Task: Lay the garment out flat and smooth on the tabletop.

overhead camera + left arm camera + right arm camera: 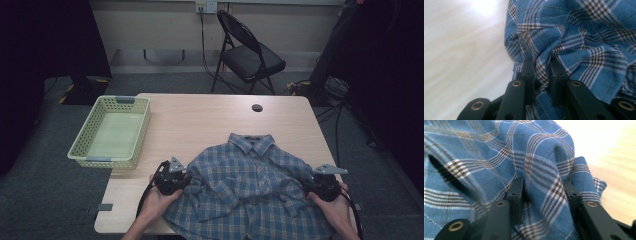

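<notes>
- On the near half of the wooden table lies a blue plaid shirt, front up, its collar pointing away from the person and its hem reaching the near edge.
- At the shirt's left side, the left gripper sits in the person's left hand, low over the tabletop.
- Seen from the left gripper view, the jaws pinch a bunched ridge of the plaid cloth between them, with the fabric puckered around the grip and bare table just beside it.
- At the shirt's right side, the right gripper is held in the right hand.
- Seen from the right gripper view, its jaws stand wider apart, with a thick fold of the cloth between them; the left jaw touches the fold, but whether the right one presses it I cannot tell.
- A pale green basket stands at the table's far left corner, well apart from the shirt.
- Beyond the table stands a black folding chair.
</notes>
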Demonstrator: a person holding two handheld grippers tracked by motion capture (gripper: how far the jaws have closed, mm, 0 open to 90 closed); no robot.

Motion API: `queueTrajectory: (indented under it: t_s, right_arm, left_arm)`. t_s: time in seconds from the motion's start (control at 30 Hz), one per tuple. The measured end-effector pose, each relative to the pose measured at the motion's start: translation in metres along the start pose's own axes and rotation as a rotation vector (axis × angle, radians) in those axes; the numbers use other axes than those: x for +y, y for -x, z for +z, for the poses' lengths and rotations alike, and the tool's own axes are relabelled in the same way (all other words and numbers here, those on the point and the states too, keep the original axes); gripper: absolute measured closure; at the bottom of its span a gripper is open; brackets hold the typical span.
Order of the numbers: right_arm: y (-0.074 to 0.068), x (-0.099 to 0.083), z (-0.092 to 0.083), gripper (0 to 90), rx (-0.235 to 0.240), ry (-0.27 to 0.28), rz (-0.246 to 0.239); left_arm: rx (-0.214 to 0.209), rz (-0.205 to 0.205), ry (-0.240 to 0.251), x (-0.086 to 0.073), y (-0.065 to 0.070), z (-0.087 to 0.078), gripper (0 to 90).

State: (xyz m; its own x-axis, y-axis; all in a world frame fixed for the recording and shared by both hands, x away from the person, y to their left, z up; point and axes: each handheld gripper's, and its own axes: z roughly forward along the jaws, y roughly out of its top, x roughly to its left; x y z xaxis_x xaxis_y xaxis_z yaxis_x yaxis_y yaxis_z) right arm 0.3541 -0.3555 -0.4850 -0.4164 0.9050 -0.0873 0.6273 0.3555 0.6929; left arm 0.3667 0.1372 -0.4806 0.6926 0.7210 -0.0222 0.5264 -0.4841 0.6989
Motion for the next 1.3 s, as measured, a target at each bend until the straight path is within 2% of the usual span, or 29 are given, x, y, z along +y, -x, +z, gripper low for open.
queueTrajectory:
  t_s: [0.07, 0.1, 0.13, 0.17, 0.2, 0.23, 0.27, 0.3, 0.37, 0.4, 0.47, 0.5, 0.57, 0.6, 0.73, 0.83, 0.9, 0.97, 1.03, 1.13, 1.17, 1.3]
  right_arm:
    - [-0.003, -0.003, -0.004, 58.3, 0.006, -0.008, -0.01]
    - [-0.005, -0.007, -0.011, 52.0, 0.038, -0.009, -0.035]
    - [-0.004, -0.008, -0.014, 48.4, 0.061, -0.007, -0.025]
    - [-0.004, -0.008, -0.014, 48.4, 0.061, -0.007, -0.025]
    - [-0.002, -0.008, -0.017, 46.8, 0.082, -0.001, 0.004]
    - [0.0, -0.006, -0.026, 45.6, 0.099, 0.029, 0.02]
    - [0.0, -0.006, -0.026, 45.6, 0.099, 0.029, 0.02]
    - [-0.001, -0.001, -0.037, 47.3, 0.106, 0.069, 0.024]
    - [-0.002, 0.003, -0.042, 47.3, 0.11, 0.084, 0.02]
    - [-0.003, 0.008, -0.047, 47.5, 0.109, 0.103, 0.014]
    - [-0.005, 0.017, -0.056, 46.0, 0.111, 0.13, 0.01]
    - [-0.006, 0.021, -0.06, 46.8, 0.108, 0.141, 0.004]
    - [-0.005, 0.029, -0.065, 48.1, 0.111, 0.169, 0.001]
    - [-0.002, 0.034, -0.064, 51.9, 0.106, 0.184, 0.005]
    - [0.01, 0.047, -0.049, 65.6, 0.082, 0.184, 0.018]
    - [0.022, 0.06, -0.03, 71.1, 0.034, 0.149, 0.003]
    - [0.031, 0.065, -0.019, 72.1, 0.019, 0.132, 0.021]
    - [0.038, 0.067, -0.006, 70.6, -0.007, 0.1, 0.025]
    - [0.043, 0.065, 0.006, 70.2, -0.011, 0.074, 0.034]
    - [0.045, 0.056, 0.021, 66.4, 0.01, 0.039, 0.047]
    - [0.043, 0.052, 0.024, 60.8, 0.021, 0.03, 0.038]
    - [0.039, 0.043, 0.027, 54.0, 0.051, 0.008, 0.044]
  left_arm:
    - [-0.014, 0.017, -0.023, -0.003, 0.005, -0.006, 76.0]
    - [-0.018, 0.012, -0.028, -0.004, 0.007, -0.009, 72.6]
    - [-0.008, 0.007, -0.031, -0.005, 0.008, -0.013, 69.8]
    - [0.0, 0.018, -0.027, -0.006, 0.008, -0.016, 69.8]
    - [-0.012, 0.002, -0.006, -0.007, 0.006, -0.02, 67.3]
    - [-0.025, -0.01, 0.03, -0.007, 0.002, -0.029, 61.3]
    - [-0.025, -0.01, 0.03, -0.007, 0.002, -0.029, 58.2]
    - [-0.028, -0.013, 0.051, -0.006, 0.0, -0.033, 56.0]
    - [-0.024, -0.033, 0.086, -0.002, -0.002, -0.038, 53.8]
    - [-0.018, -0.028, 0.098, 0.002, -0.003, -0.04, 52.8]
    - [-0.029, -0.044, 0.147, 0.01, -0.004, -0.045, 52.8]
    - [-0.035, -0.044, 0.163, 0.014, -0.004, -0.045, 52.8]
    - [-0.012, -0.023, 0.176, 0.025, -0.004, -0.042, 53.4]
    - [-0.015, -0.016, 0.176, 0.03, -0.005, -0.039, 53.9]
    - [-0.018, -0.028, 0.186, 0.047, -0.011, -0.021, 55.7]
    - [0.004, -0.022, 0.181, 0.059, -0.015, -0.005, 58.5]
    - [-0.014, -0.035, 0.164, 0.063, -0.02, 0.008, 62.6]
    - [-0.012, -0.046, 0.138, 0.064, -0.024, 0.02, 65.3]
    - [-0.025, -0.063, 0.116, 0.062, -0.026, 0.03, 67.8]
    - [-0.033, -0.029, 0.084, 0.056, -0.019, 0.038, 69.6]
    - [-0.04, -0.028, 0.082, 0.055, -0.017, 0.039, 69.6]
    - [-0.046, -0.011, 0.046, 0.051, -0.012, 0.043, 68.9]
